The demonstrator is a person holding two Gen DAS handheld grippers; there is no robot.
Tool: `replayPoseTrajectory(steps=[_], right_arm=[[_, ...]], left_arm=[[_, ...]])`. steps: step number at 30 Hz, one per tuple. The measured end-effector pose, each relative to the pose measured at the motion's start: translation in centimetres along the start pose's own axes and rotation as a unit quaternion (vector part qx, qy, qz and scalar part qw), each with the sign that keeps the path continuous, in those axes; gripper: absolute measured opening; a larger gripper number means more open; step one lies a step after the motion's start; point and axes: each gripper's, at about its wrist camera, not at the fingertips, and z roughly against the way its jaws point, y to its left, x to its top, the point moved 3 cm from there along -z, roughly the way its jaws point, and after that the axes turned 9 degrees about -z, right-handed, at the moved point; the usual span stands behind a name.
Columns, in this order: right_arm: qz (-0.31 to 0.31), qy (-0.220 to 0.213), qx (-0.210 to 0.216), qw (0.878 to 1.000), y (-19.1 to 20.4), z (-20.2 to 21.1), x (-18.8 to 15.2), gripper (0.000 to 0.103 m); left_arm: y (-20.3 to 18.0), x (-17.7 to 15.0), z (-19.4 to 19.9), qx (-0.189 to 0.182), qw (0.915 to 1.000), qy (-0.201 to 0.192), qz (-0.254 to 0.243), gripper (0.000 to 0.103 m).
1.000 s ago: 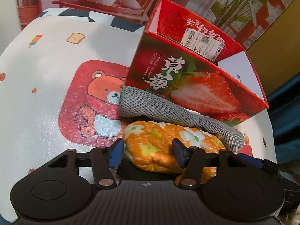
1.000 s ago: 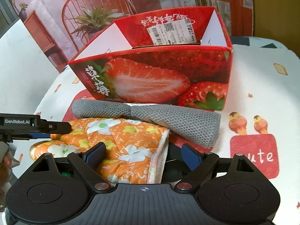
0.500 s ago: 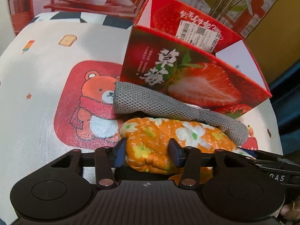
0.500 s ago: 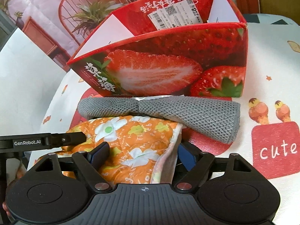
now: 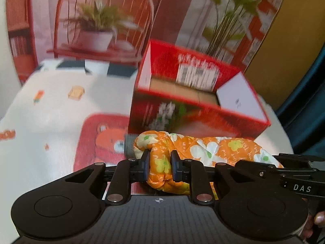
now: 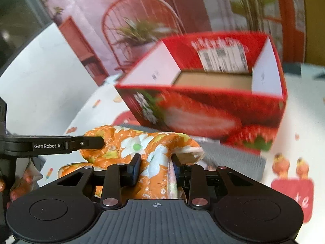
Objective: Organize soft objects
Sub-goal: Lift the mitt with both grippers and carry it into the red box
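Note:
An orange padded cloth with white flowers (image 5: 205,148) hangs stretched between my two grippers, lifted off the table. My left gripper (image 5: 159,165) pinches one bunched end, its jaws still closing on the fabric. My right gripper (image 6: 155,167) squeezes the other end (image 6: 150,154) the same way, jaws closing. A grey knitted cloth (image 6: 233,158) lies on the table beneath, partly hidden by the orange one. Behind stands the open red strawberry box (image 5: 203,109), also the strawberry box (image 6: 203,105) in the right wrist view, with a bare cardboard floor.
The table wears a white cloth with a red bear patch (image 5: 101,140) and a red "cute" patch (image 6: 292,197). A printed backdrop of a red chair and plants (image 5: 95,26) rises behind the box. A person's fingers (image 6: 18,191) hold the left gripper's handle.
Both grippers have closed on the ends of the orange cloth and risen, lifting it off the grey cloth. The box's inside now shows from above.

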Motion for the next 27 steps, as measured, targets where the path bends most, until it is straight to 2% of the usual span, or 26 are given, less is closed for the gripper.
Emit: replayPoseTrajectory(steps=[3,9,14,16,24,27], right_arm=[[0.027,-0.015,0.01,0.999,0.9,1.0,1.4,0.028],[0.094,-0.023,0.015,0.995,2.5,1.8,4.0,0.028],[0.152,-0.014,-0.001,0.988,3.0,0.8,5.1,0.027],[0.166,-0.016,-0.011,0.986,3.0,0.3,5.4,0.023],[0.261,-0.082,-0.084,0.958,3.6,-1.6,8.0,0.015],[0.282,-0.111,-0.122,0.945,3.2,-3.0,8.9,0.013]], left_arm=[[-0.5,1.8,1.4,0.009,0.9991,-0.038,-0.014,0.022],[-1.6,5.2,2.3,0.039,0.9938,-0.088,-0.055,0.02],[-2.6,7.7,1.2,0.047,0.9902,-0.106,-0.078,0.019],[-3.0,8.7,0.3,0.052,0.9893,-0.108,-0.084,0.019],[-2.0,11.6,-2.6,0.045,0.9892,-0.129,-0.052,0.019],[-1.5,12.6,-4.7,0.036,0.9922,-0.116,-0.028,0.02]])
